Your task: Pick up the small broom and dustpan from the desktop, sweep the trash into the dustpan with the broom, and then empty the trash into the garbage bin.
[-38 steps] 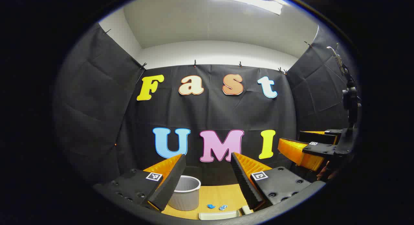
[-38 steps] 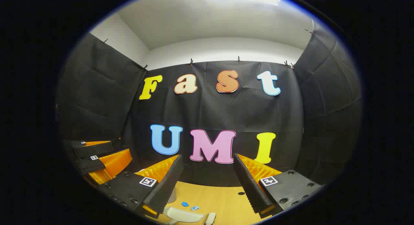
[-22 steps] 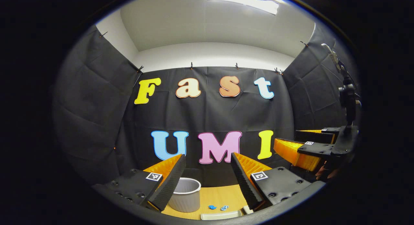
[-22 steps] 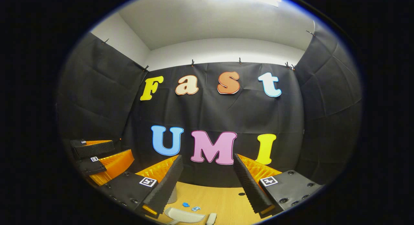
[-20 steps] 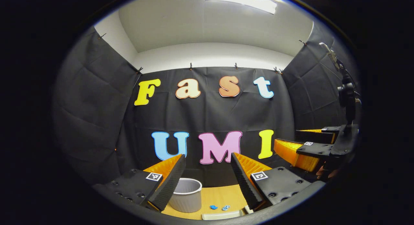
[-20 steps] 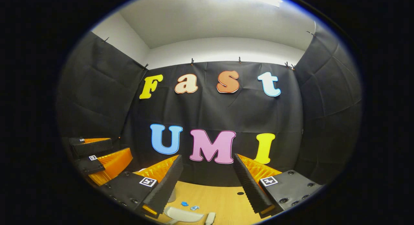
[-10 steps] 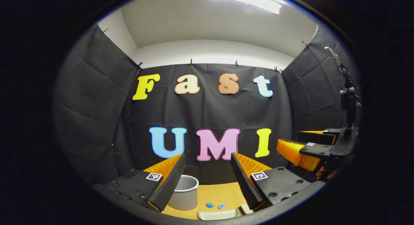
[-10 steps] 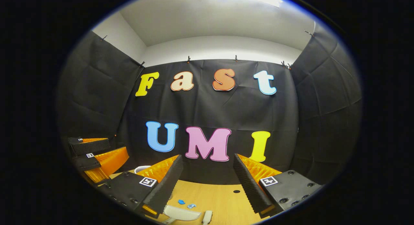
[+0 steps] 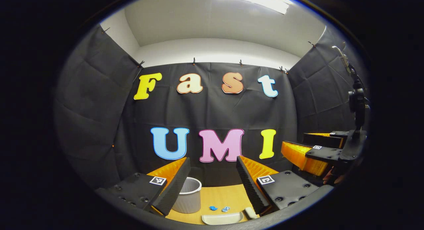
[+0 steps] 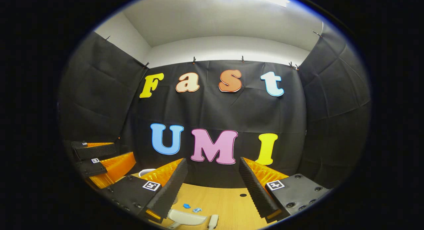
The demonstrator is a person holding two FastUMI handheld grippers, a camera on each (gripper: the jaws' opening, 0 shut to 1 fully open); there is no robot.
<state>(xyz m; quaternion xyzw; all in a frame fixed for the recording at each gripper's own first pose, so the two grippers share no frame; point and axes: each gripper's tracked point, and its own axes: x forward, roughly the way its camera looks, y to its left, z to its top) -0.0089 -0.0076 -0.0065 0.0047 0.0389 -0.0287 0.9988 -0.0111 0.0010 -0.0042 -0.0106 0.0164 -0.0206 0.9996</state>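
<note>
Both tongs are held released and empty above a wooden bench [image 9: 228, 195]: the left tongs [image 9: 212, 187] and the right tongs [image 10: 212, 190]. Nothing has been picked up yet. On the bench, two blue scraps of trash [image 9: 218, 208] are seen beside a grey bin [image 9: 188, 200], with a pale dustpan [image 9: 222, 218] and a small broom [image 10: 212, 221] nearer. Sweeping and emptying are left. No readable label is seen on these things.
</note>
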